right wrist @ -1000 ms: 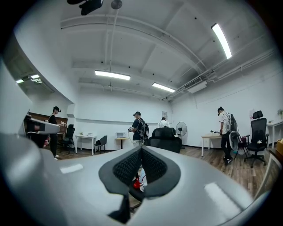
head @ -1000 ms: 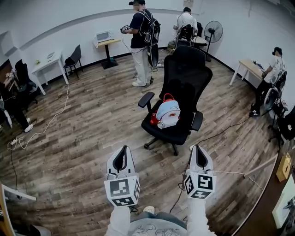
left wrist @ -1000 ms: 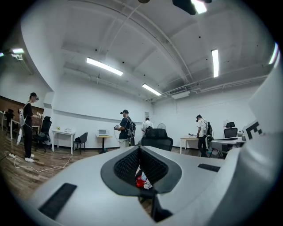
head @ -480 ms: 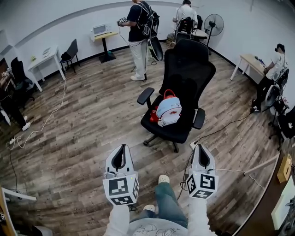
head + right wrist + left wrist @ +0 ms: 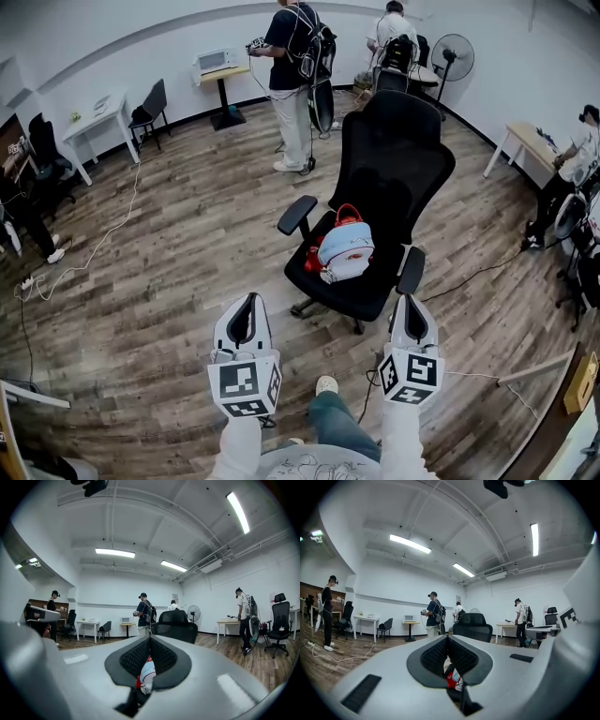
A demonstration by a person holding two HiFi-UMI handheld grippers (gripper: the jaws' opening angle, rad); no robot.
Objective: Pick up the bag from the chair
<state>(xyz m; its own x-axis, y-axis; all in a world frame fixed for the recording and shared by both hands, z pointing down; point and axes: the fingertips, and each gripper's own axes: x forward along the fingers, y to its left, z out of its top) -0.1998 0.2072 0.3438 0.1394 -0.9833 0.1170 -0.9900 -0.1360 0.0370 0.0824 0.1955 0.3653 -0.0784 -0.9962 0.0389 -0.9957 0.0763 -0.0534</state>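
Bag (image 5: 345, 251) sits on the seat of the black chair (image 5: 394, 159) in the head view, leaning on the backrest between the armrests. It is a small rounded backpack, pale blue and white on its face and red at the sides, with a red loop handle (image 5: 348, 206) standing up on top. The left gripper (image 5: 248, 300) and right gripper (image 5: 410, 302) are side by side over the wood floor (image 5: 169, 281), pointing at the chair, well apart from the bag.

In the left gripper view the fingers (image 5: 436, 656) meet at their tips with nothing between them. A patch of the bag (image 5: 452, 679) shows beyond them, below the chair back (image 5: 472, 625).

In the right gripper view the fingers (image 5: 136, 656) are likewise closed tip to tip and empty, with the bag (image 5: 146, 672) in line behind them.

The step in hand looks like the approach. Spread one pair of fingers before arriving and aim for the handle, which stands clear and should pinch easily. The soft body will likely sag, so lift straight up past the armrests. Avoid nudging the chair, since its wheels may let it roll.
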